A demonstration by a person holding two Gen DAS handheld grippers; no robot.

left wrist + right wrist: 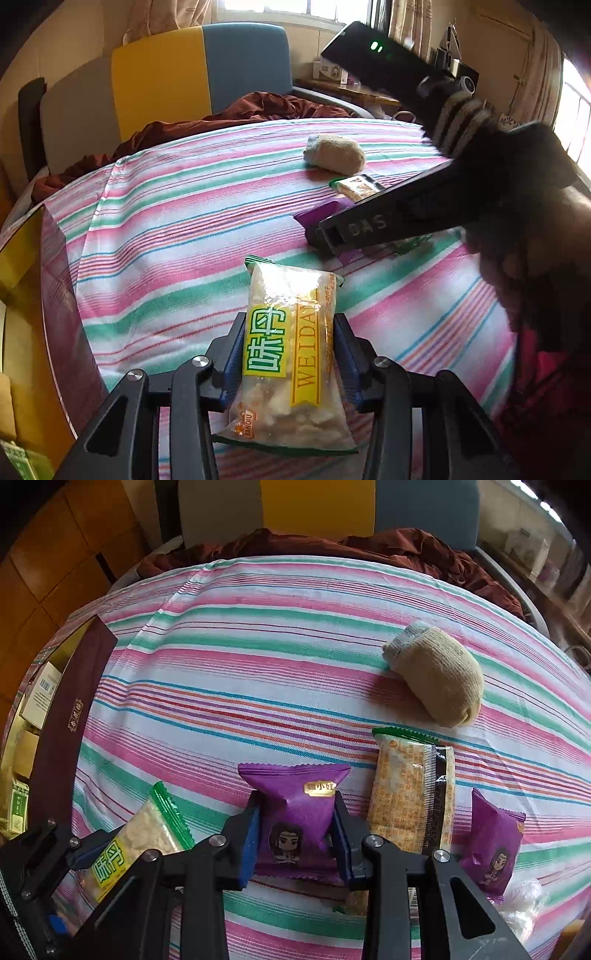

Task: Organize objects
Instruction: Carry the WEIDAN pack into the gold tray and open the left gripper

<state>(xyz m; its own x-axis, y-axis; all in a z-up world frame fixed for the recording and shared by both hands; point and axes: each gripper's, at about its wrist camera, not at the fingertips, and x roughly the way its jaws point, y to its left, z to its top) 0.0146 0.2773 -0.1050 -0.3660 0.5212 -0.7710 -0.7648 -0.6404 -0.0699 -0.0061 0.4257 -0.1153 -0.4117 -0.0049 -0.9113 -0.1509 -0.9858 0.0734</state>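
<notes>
My left gripper (290, 334) is shut on a clear snack packet with a yellow label (291, 354) and holds it over the striped cloth. The same packet (125, 849) shows in the right wrist view at lower left, held by the left gripper (85, 853). My right gripper (295, 812) is shut on a purple snack packet (295, 812) that rests on the cloth. In the left wrist view the right gripper's body (388, 221) hides most of that purple packet (321, 216).
A rolled beige sock (437, 677) lies at the back right. A long beige packet (412, 797) and a second purple packet (493, 849) lie to the right. A dark maroon box (62, 746) with small items inside stands at the left edge. The striped cloth (258, 664) covers the bed.
</notes>
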